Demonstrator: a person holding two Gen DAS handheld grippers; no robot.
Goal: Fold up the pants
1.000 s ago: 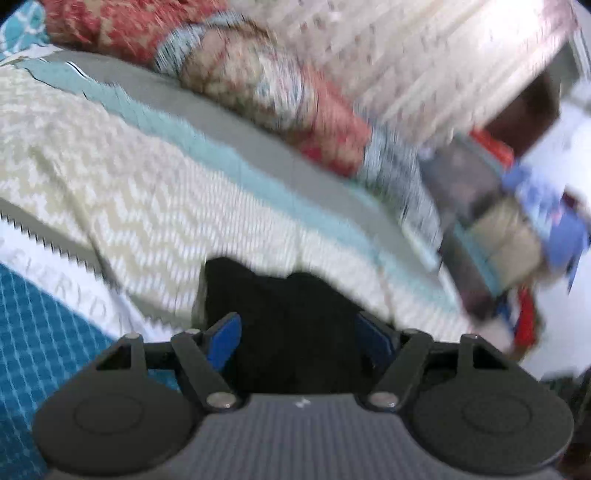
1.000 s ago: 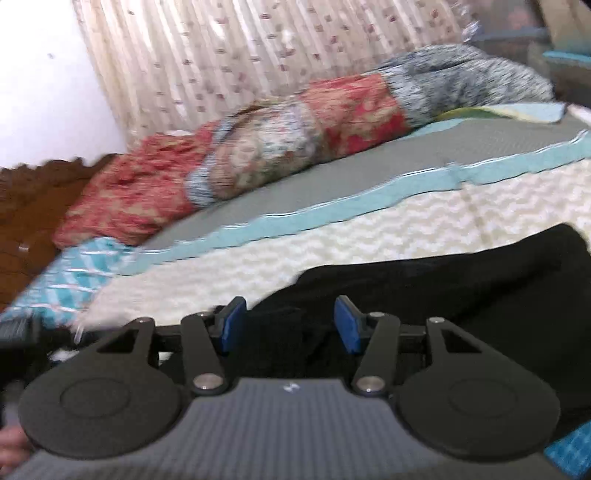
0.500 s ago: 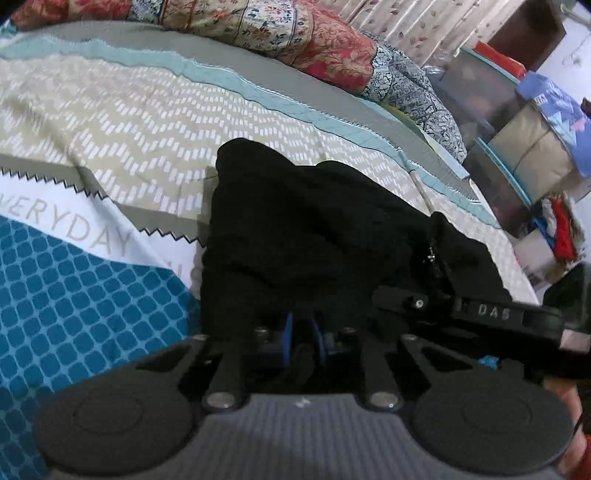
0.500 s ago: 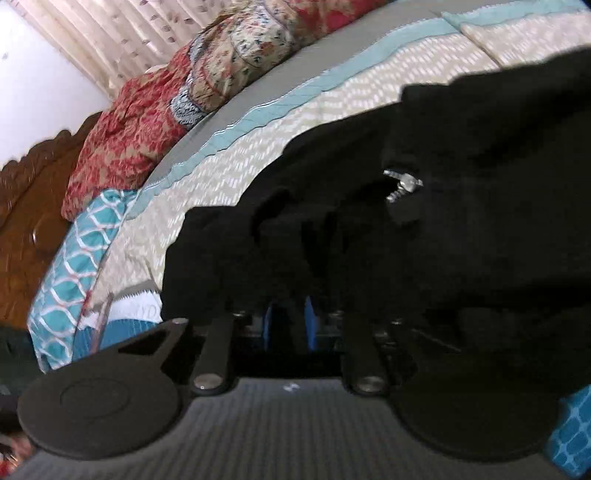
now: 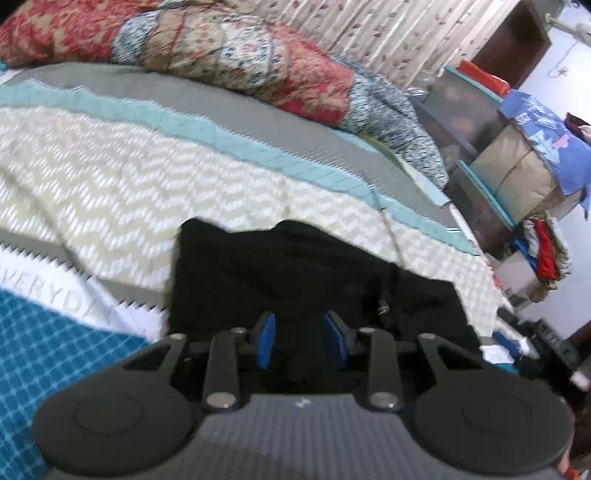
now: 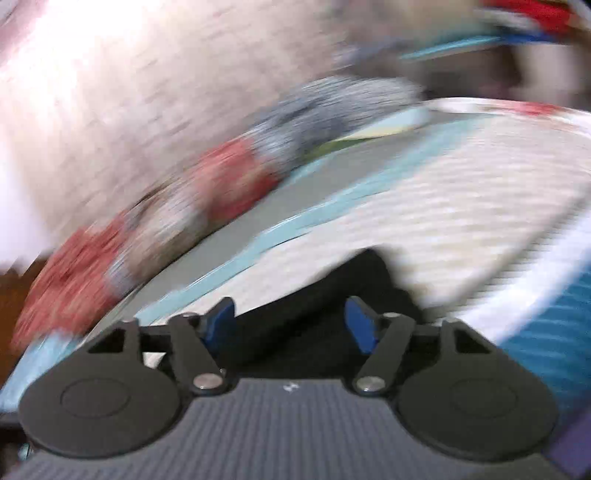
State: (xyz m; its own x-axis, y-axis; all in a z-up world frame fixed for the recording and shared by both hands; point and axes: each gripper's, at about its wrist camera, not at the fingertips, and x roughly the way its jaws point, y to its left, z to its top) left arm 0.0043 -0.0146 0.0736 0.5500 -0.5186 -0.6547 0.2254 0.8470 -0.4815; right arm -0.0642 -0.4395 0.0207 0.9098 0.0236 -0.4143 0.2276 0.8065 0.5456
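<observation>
- The left gripper (image 5: 302, 339) has its two blue pads (image 5: 266, 339) spread with a clear gap between them, so it's open, nothing pinched in there.
- Right under and ahead of that gap is the black pants (image 5: 295, 273), bunched into a compact dark pile on the bedspread (image 5: 129, 184). Can't tell if the pad tips actually touch the fabric or just hang over the near edge of it; it's all black on black down there.
- There's a small metallic bit on the pants, looks like a zipper pull (image 5: 383, 305), just right of the right-hand pad.
- The pile sits on the cream zigzag band of the bedspread, with the teal grid part and some white lettering off to the left of it.
- Behind that, a rolled-up red floral quilt (image 5: 229, 48) lies along the far side of the bed, curtains (image 5: 369, 33) behind it, and storage boxes (image 5: 517, 177) with clutter at the right.
- The right wrist view is super motion-blurred, but the right gripper (image 6: 291, 323) itself is sharp enough: blue pads (image 6: 360, 325) spread even wider, wide open, gripping nothing.
- Black pants (image 6: 325, 314) show between and just beyond those fingers too, lying on the cream band, with the quilt smeared across the background. Whether the fingers touch the cloth, no idea from this one.
</observation>
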